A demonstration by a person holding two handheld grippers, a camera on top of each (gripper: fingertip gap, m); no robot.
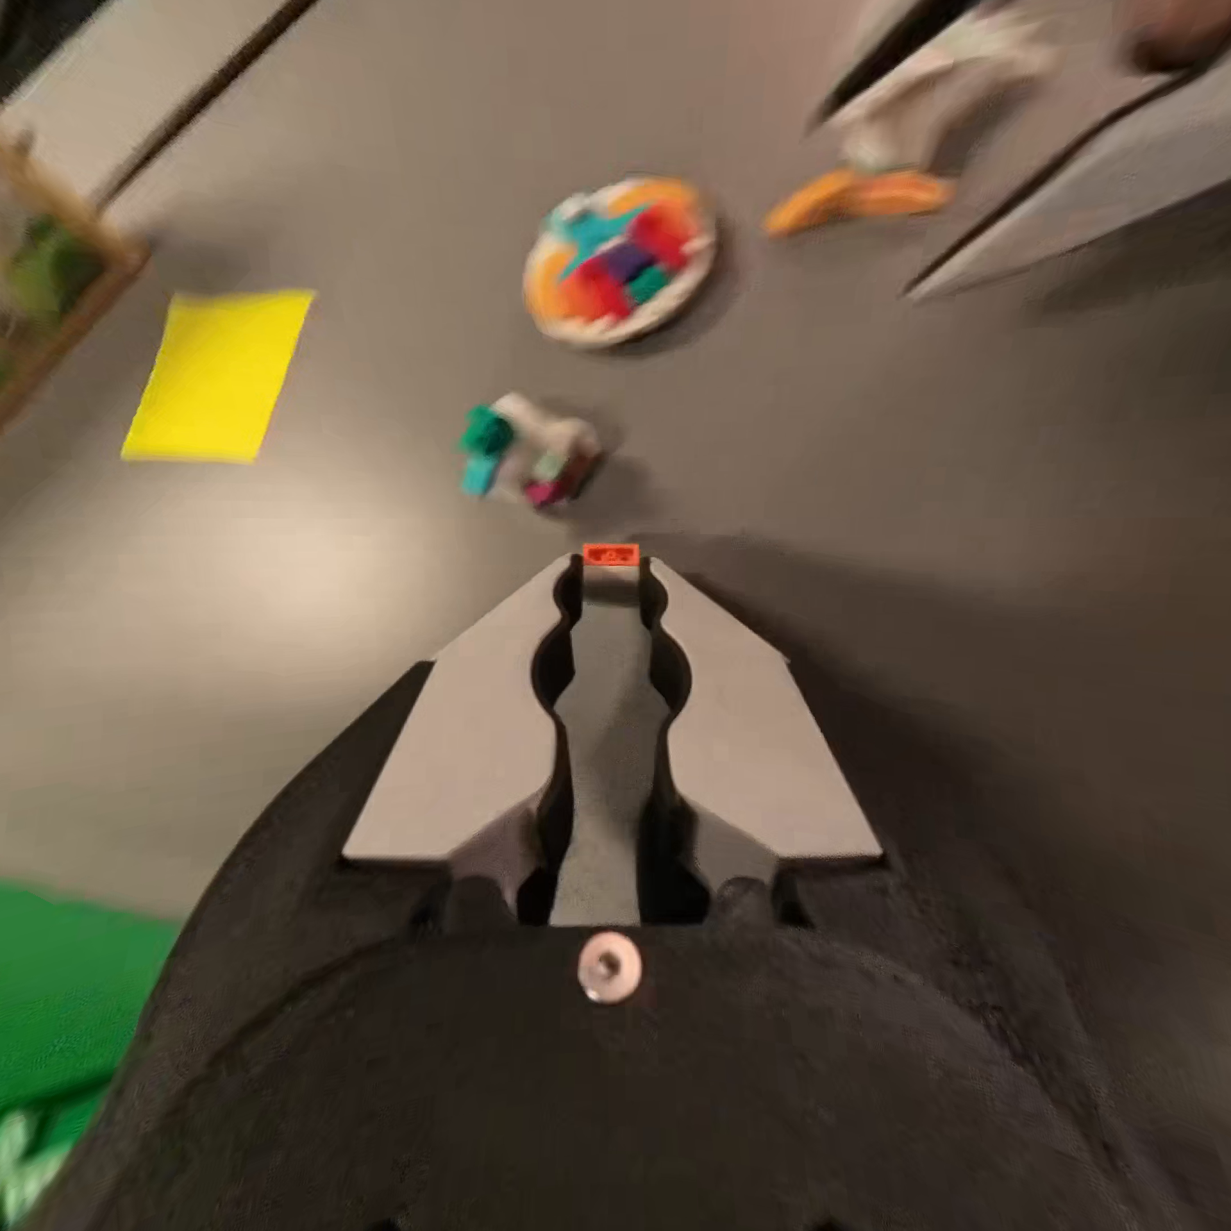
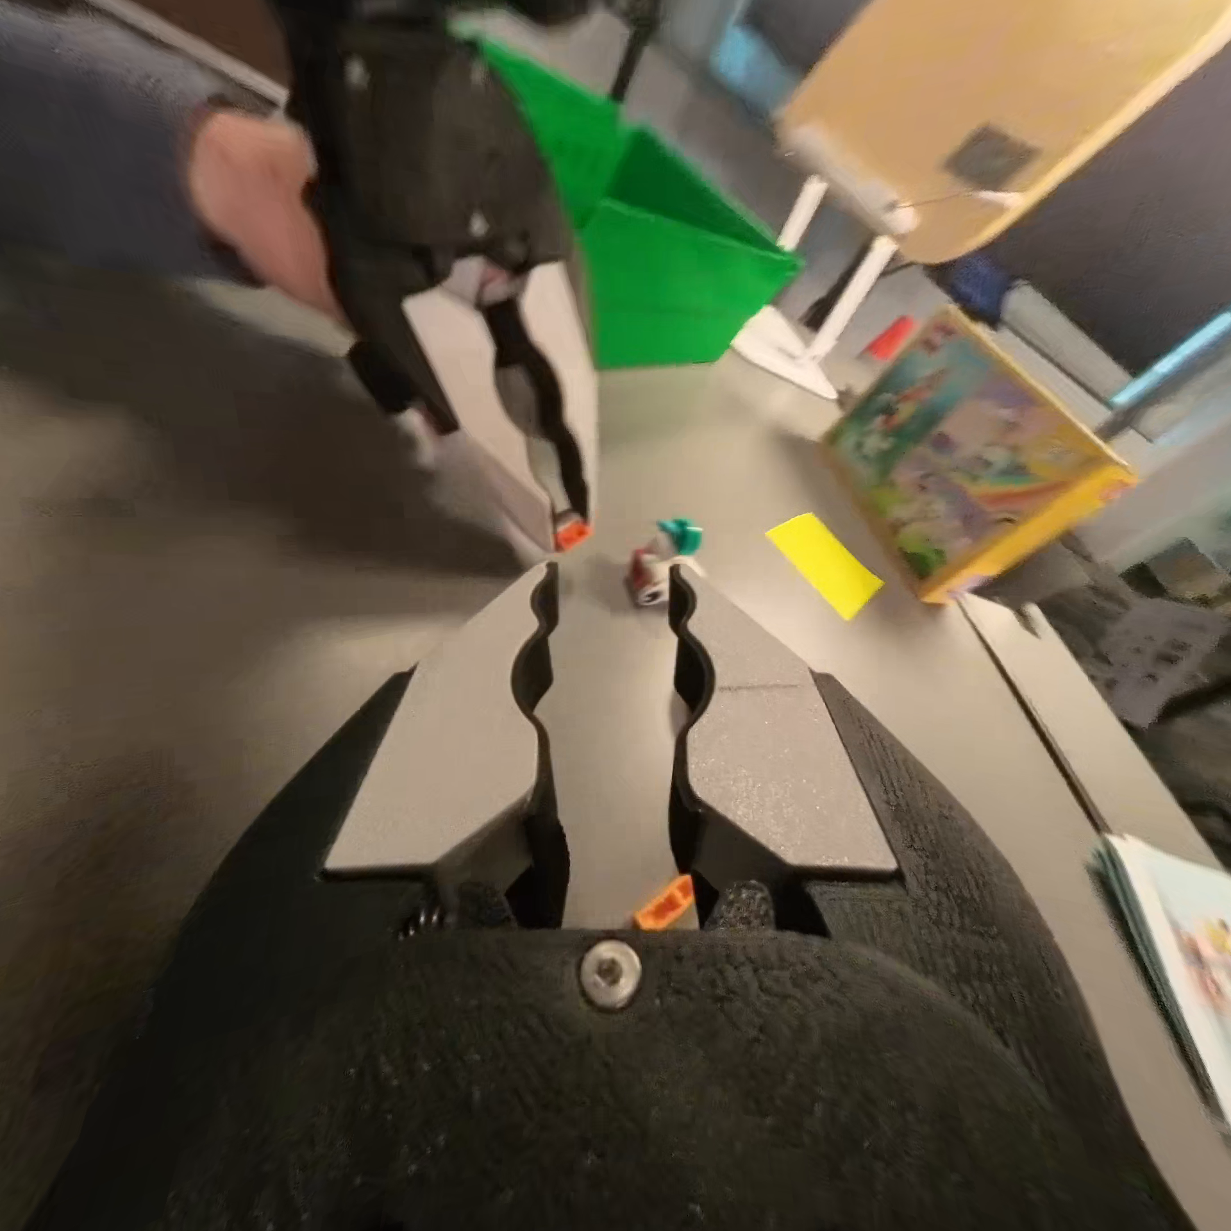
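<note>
My left gripper [image 1: 611, 563] is shut on a small red-orange brick [image 1: 611, 554] at its fingertips, above the grey table. The right wrist view shows that gripper [image 2: 571, 533] from the side with the brick [image 2: 573, 535] in its tips. A small white, teal and dark red brick model [image 1: 526, 453] lies on the table just beyond it. My right gripper [image 2: 611, 578] is open and empty, its tips close to the same model [image 2: 659, 566]. An orange brick [image 2: 663, 907] lies on the table under the right gripper's base.
A round plate [image 1: 619, 263] holds several coloured bricks. Orange curved pieces [image 1: 859, 200] lie beside it. A yellow paper [image 1: 216, 376] [image 2: 826, 565], a colourful box [image 2: 966, 459], a green bin [image 2: 659, 280] and a booklet [image 2: 1179, 952] stand around. A person's hand [image 2: 260, 206] holds the left gripper. One gripper's finger ends stand about 9 cm off the other's.
</note>
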